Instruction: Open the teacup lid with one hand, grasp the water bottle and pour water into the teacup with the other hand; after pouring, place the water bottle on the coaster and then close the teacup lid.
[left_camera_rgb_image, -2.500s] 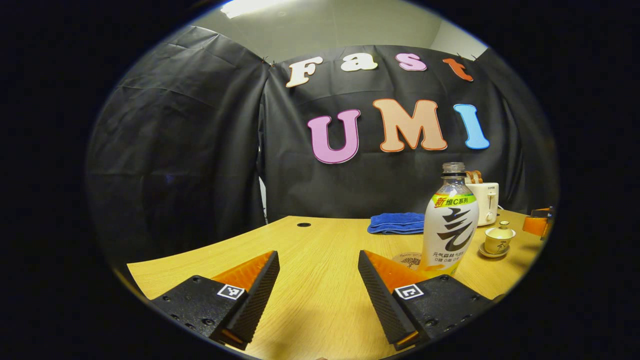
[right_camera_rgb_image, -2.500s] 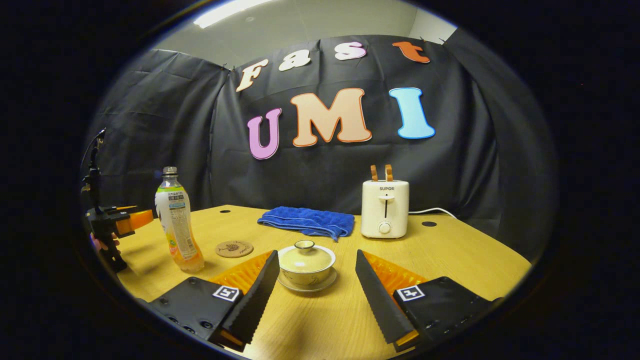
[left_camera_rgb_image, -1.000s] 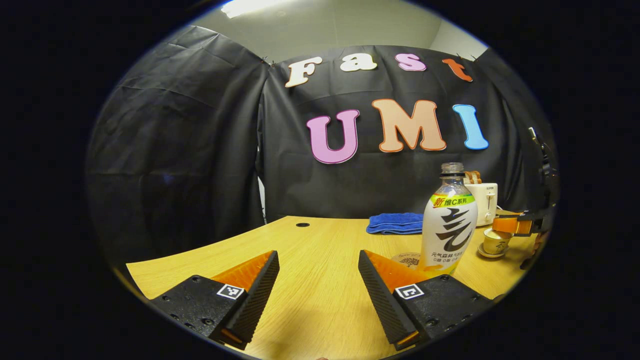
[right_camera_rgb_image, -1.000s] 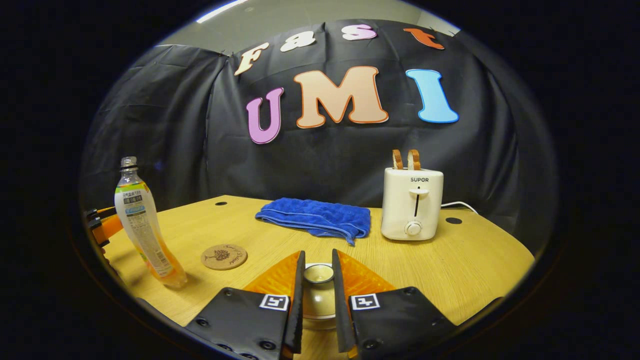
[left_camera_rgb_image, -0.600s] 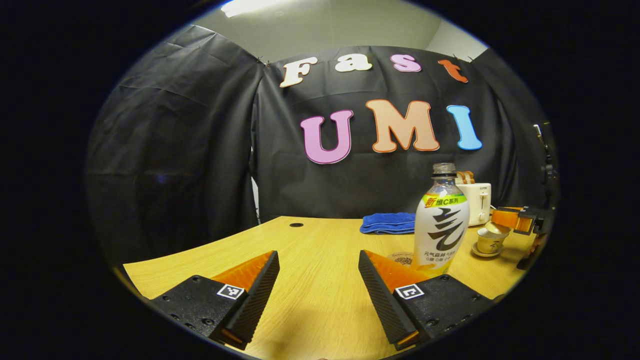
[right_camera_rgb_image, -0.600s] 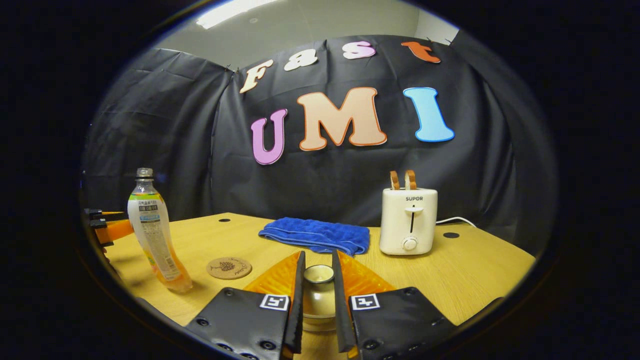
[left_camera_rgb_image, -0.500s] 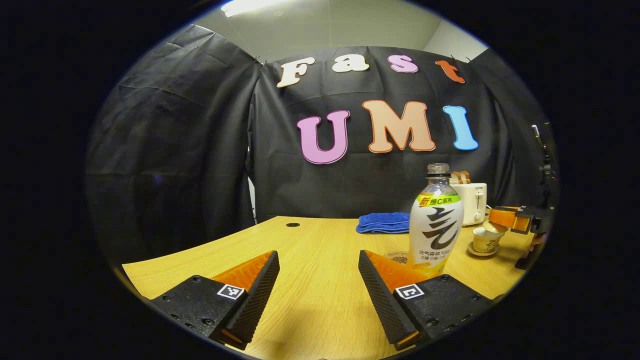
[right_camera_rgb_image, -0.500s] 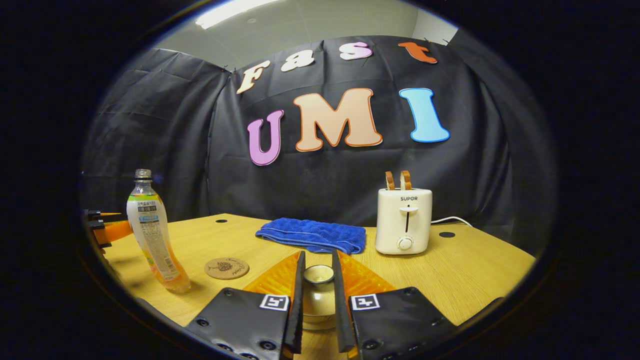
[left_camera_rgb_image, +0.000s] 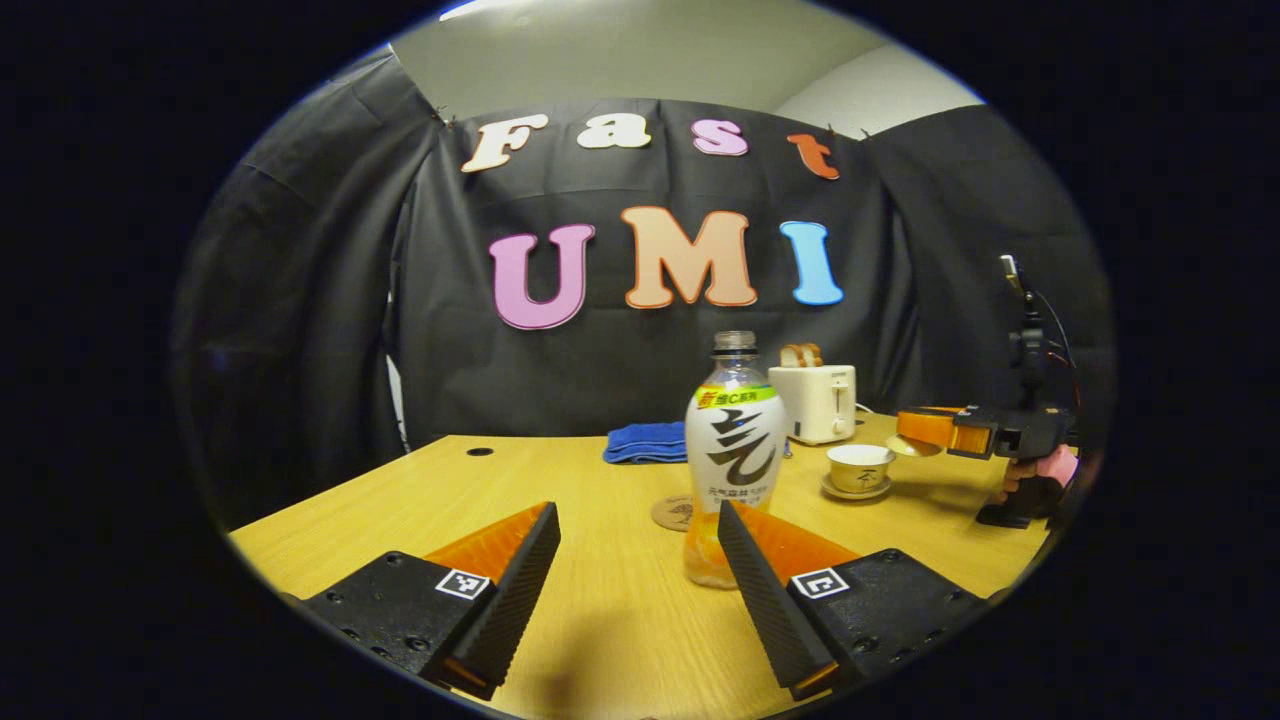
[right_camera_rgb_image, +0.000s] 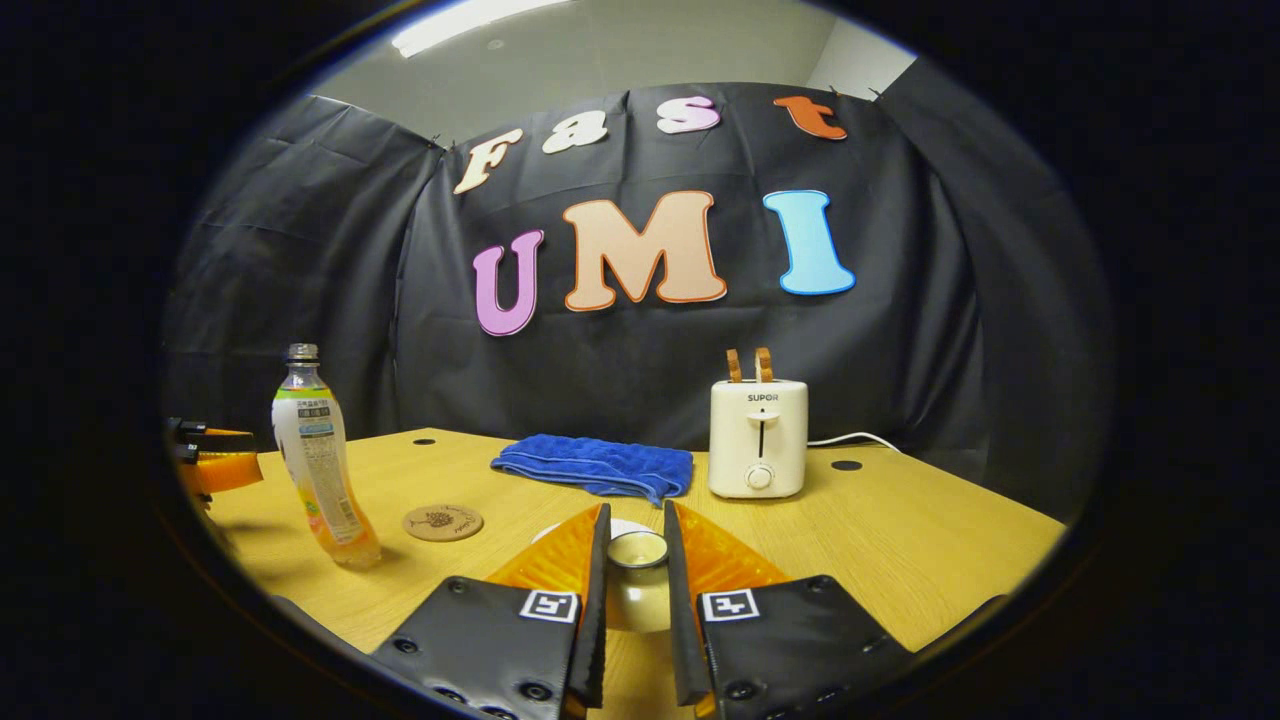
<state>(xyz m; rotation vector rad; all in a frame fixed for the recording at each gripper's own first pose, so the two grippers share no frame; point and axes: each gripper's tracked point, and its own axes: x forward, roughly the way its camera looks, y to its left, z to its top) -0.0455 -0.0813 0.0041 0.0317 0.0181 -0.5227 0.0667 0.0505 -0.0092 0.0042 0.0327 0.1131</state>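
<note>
An uncapped water bottle (left_camera_rgb_image: 735, 450) with orange liquid at its bottom stands upright on the table. It is just ahead of my open left gripper (left_camera_rgb_image: 635, 545) and close to its right finger. Behind it lies a round cork coaster (left_camera_rgb_image: 675, 512). The cream teacup (left_camera_rgb_image: 860, 467) sits uncovered on its saucer. In the right gripper view my right gripper (right_camera_rgb_image: 636, 512) is shut on the knob of the teacup lid (right_camera_rgb_image: 637, 548) and holds it above the table. The same gripper (left_camera_rgb_image: 965, 432) holds the lid to the right of the cup in the left gripper view.
A folded blue towel (right_camera_rgb_image: 590, 465) and a white toaster (right_camera_rgb_image: 757, 437) with two slices in it stand at the back of the wooden table (right_camera_rgb_image: 900, 540). The bottle (right_camera_rgb_image: 320, 465) and coaster (right_camera_rgb_image: 443, 522) are at the left. A hand (left_camera_rgb_image: 1050, 470) holds the right gripper.
The right gripper shut on the lid knob, lifted the lid off the cup and carried it to the cup's right. The left gripper swung toward the bottle, which now stands between its fingertips' lines.
</note>
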